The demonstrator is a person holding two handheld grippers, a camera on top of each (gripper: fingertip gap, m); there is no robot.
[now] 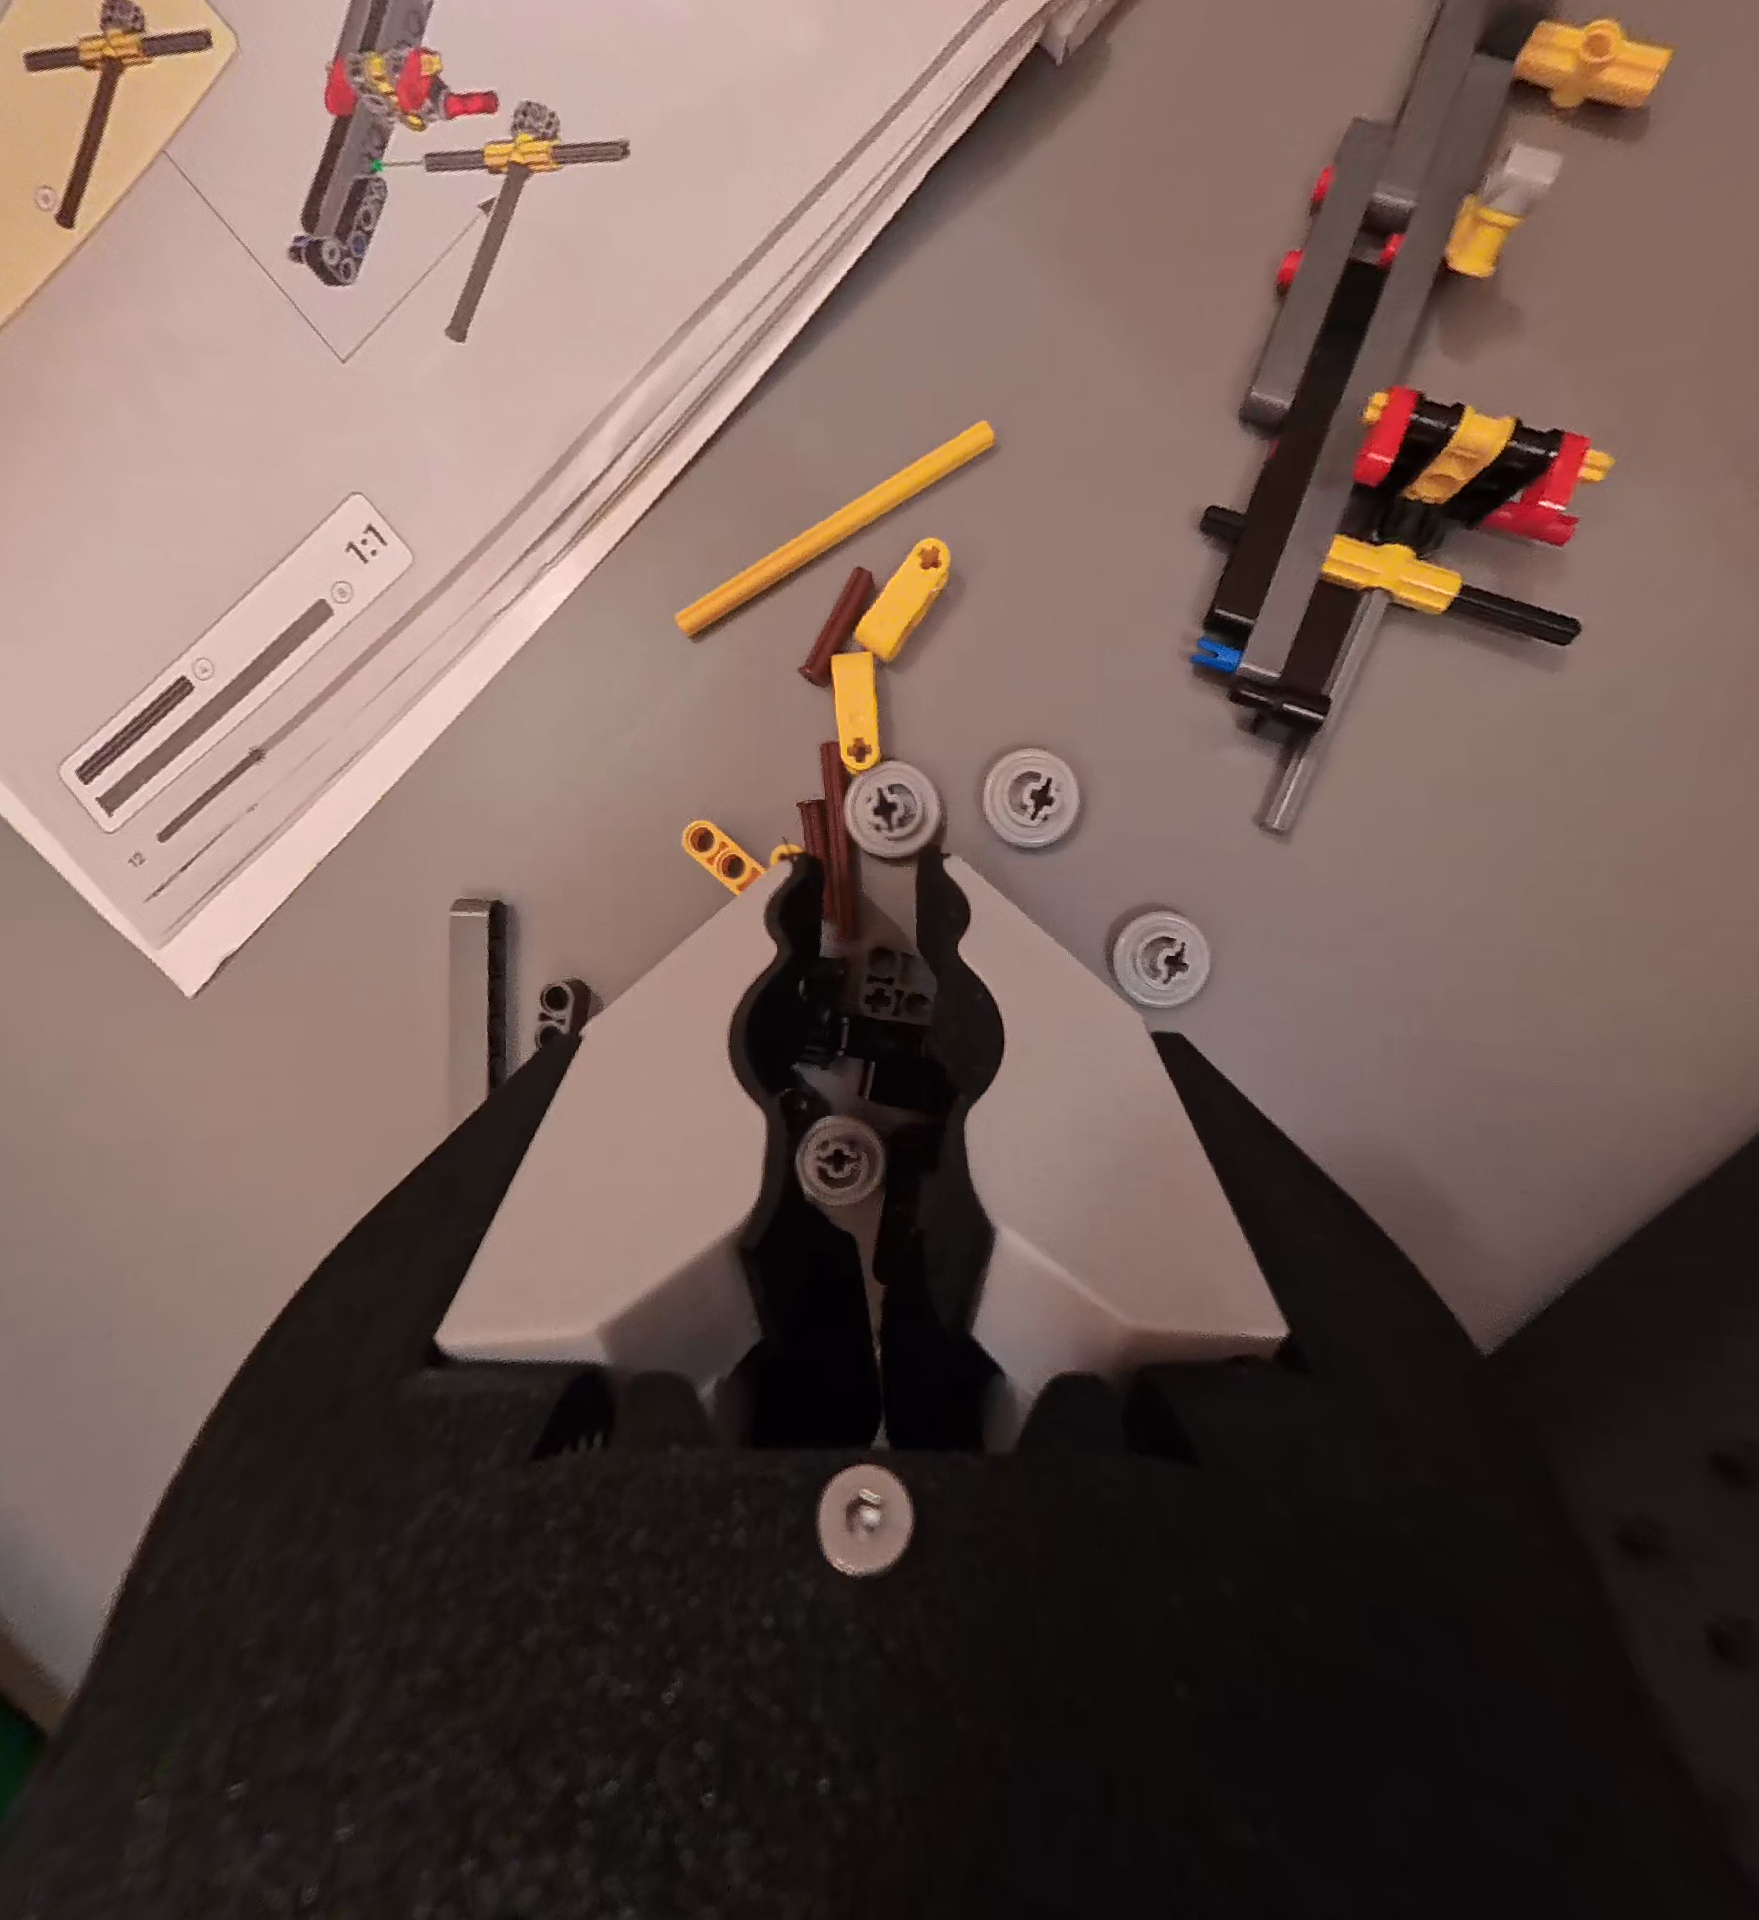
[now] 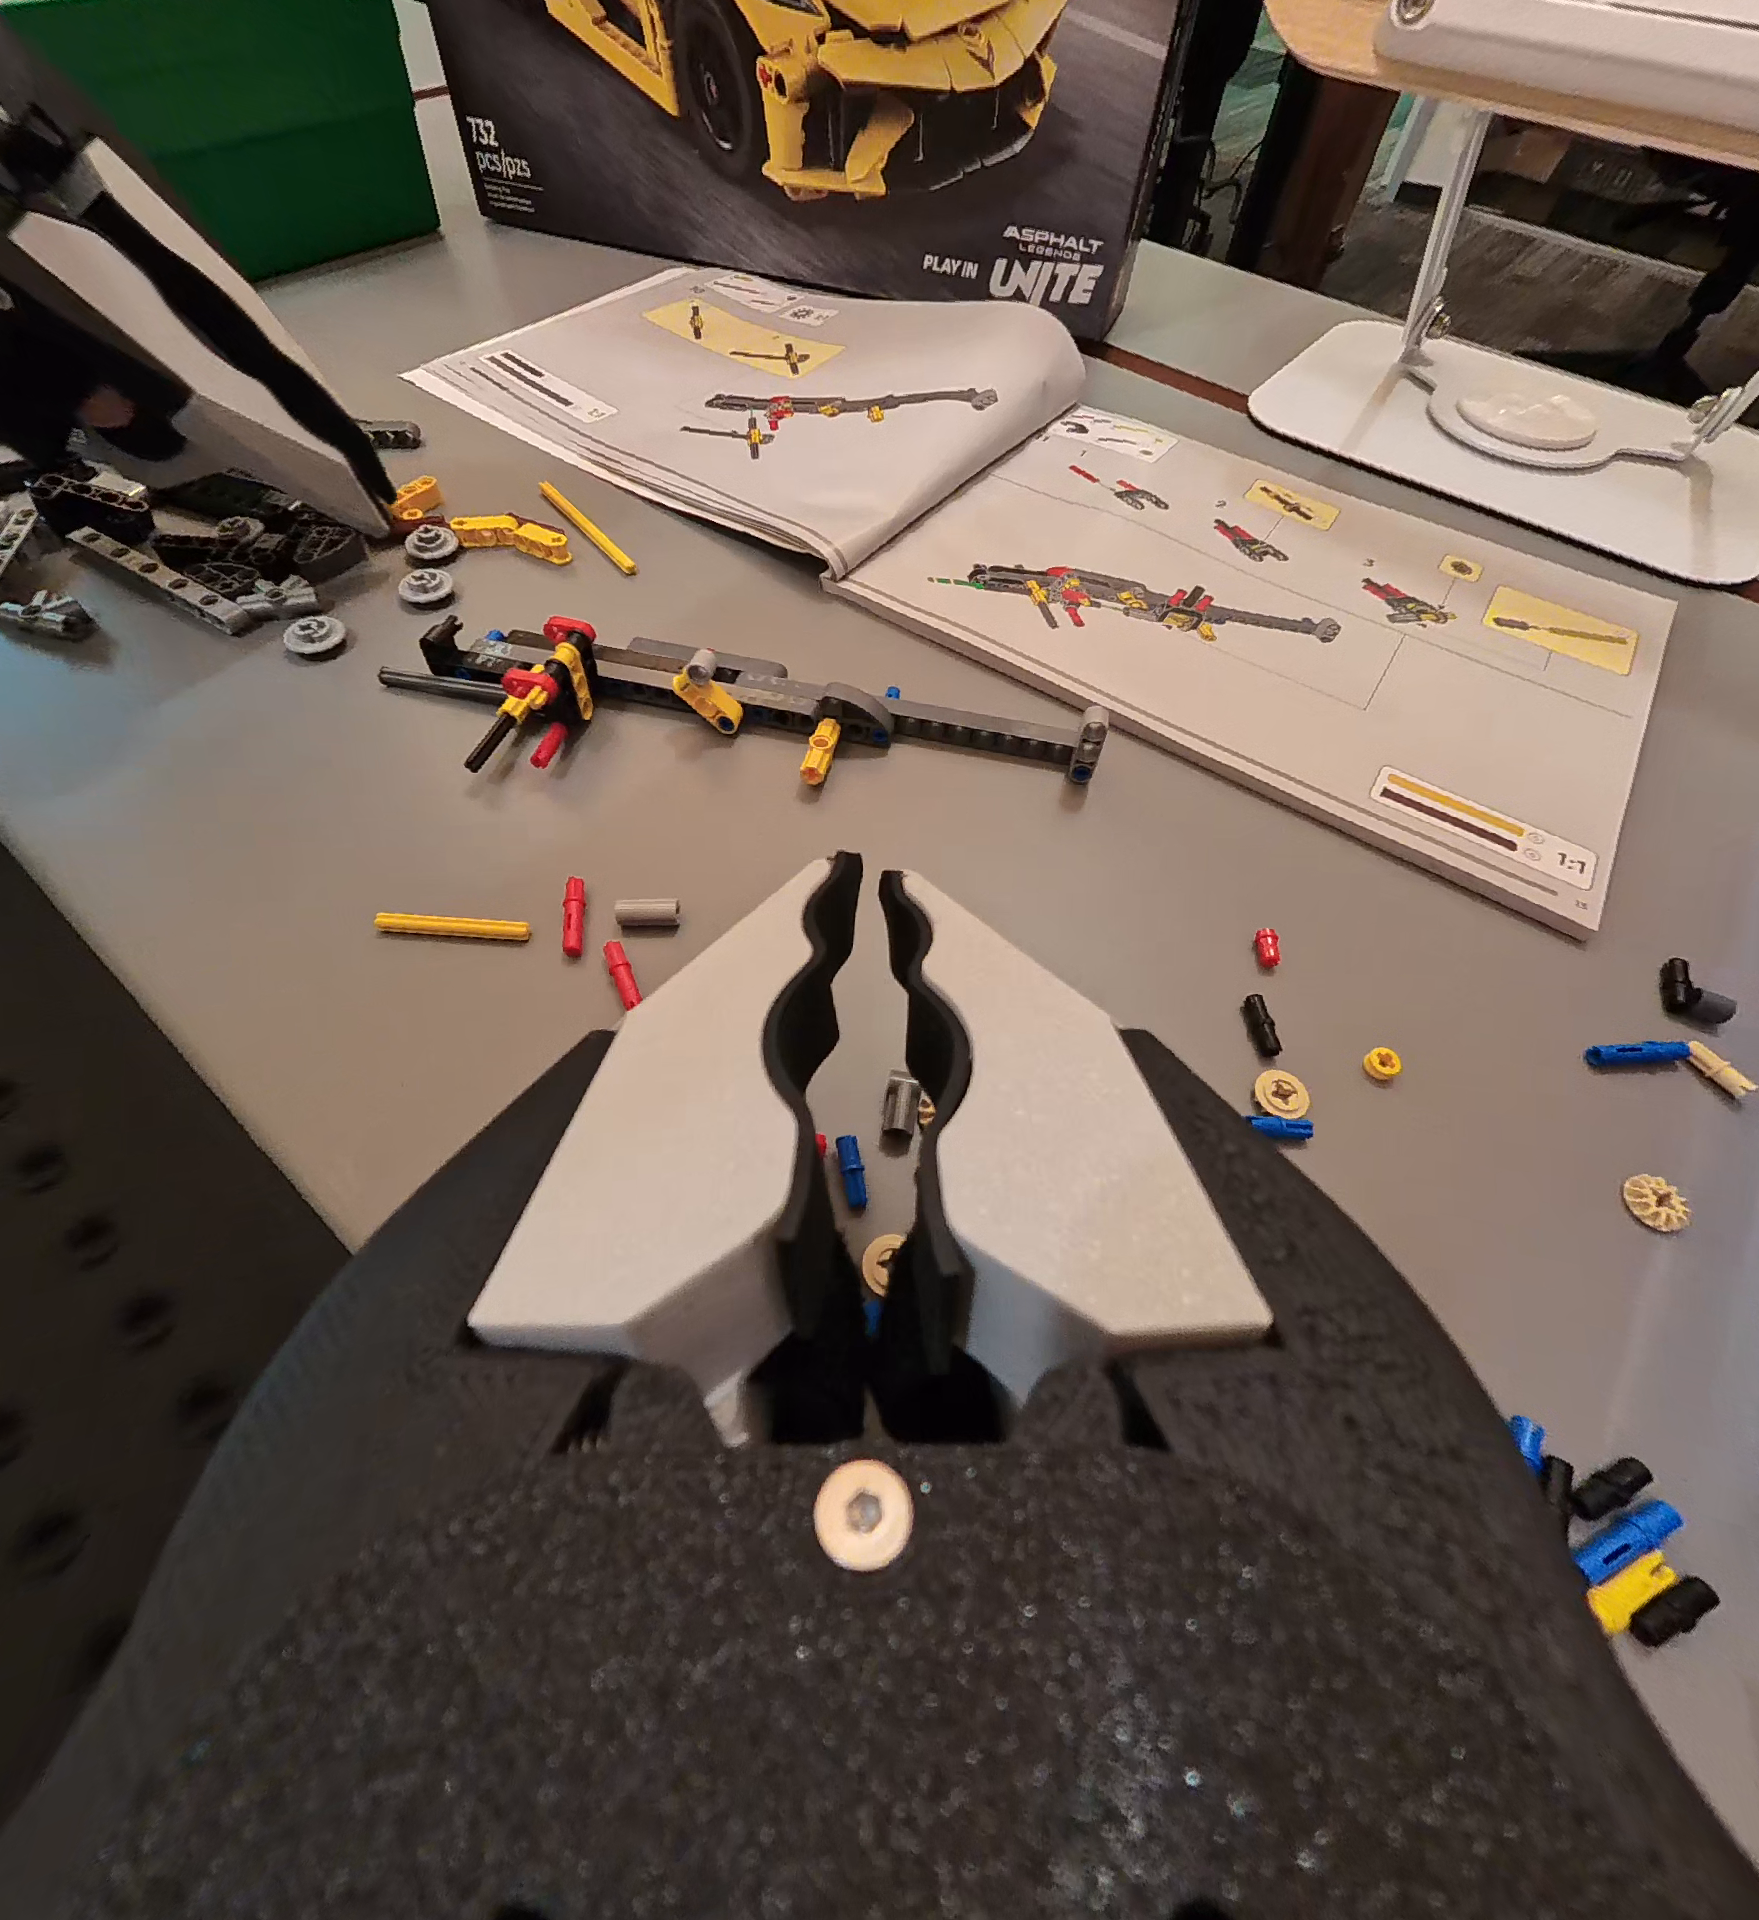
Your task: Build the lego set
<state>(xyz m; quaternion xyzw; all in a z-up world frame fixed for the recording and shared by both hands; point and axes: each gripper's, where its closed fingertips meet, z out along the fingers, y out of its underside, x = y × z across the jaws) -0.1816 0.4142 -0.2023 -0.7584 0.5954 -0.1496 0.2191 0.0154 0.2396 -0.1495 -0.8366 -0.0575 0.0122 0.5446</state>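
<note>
While the open instruction booklet (image 2: 1145, 582) lies flat on the grey table (image 2: 231, 831), the half-built beam assembly (image 2: 750, 696) sits well ahead of the right gripper (image 2: 870, 868), jaws slightly parted, empty. Left gripper (image 1: 859, 883) straddles brown axles (image 1: 833, 862); grip uncertain.

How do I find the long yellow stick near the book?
Start at the open instruction booklet on the grey table. Just off its lower right edge lies the long yellow stick, slanting. It's thin, plain and much longer than the stubby yellow pieces beside it.
</note>
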